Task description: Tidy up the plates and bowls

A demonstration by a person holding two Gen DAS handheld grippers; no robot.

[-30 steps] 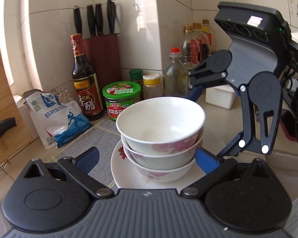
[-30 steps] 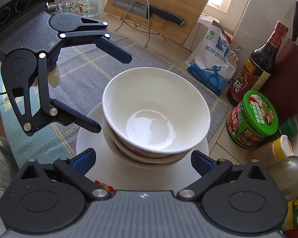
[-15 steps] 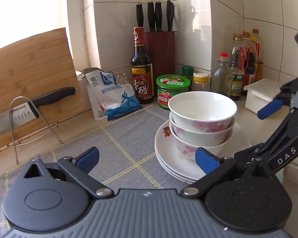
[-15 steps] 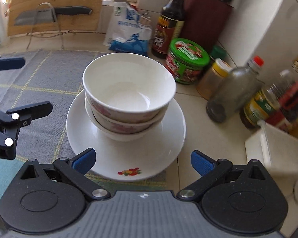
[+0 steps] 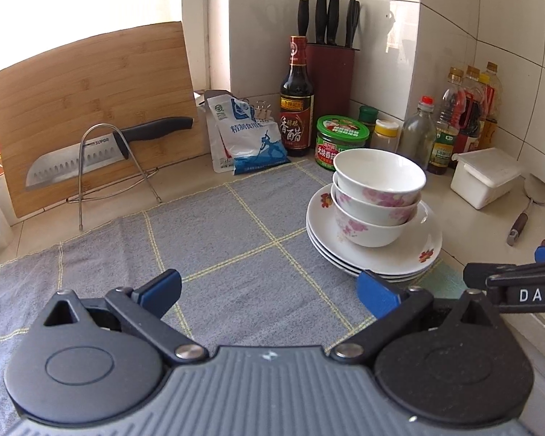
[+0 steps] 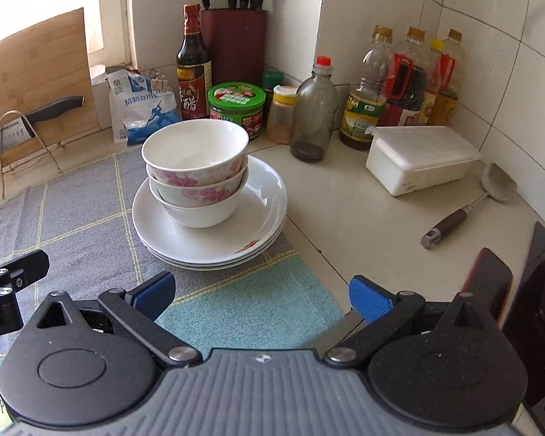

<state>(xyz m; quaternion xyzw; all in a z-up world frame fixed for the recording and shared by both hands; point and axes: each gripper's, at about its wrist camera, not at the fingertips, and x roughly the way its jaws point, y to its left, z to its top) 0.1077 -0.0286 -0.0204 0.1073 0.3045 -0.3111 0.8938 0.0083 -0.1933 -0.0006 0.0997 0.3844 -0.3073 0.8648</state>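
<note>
With the left gripper and right gripper both spread wide and empty, the three nested bowls atop the plates, just in front of the green-lidded jar, could topple if bumped.

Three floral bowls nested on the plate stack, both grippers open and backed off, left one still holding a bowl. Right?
Not quite. The left gripper holds nothing: the left wrist view shows only grey cloth between its fingers. The rest stands: three bowls nested on the plates, and the right gripper open too.

Three bowls, three plates
</note>
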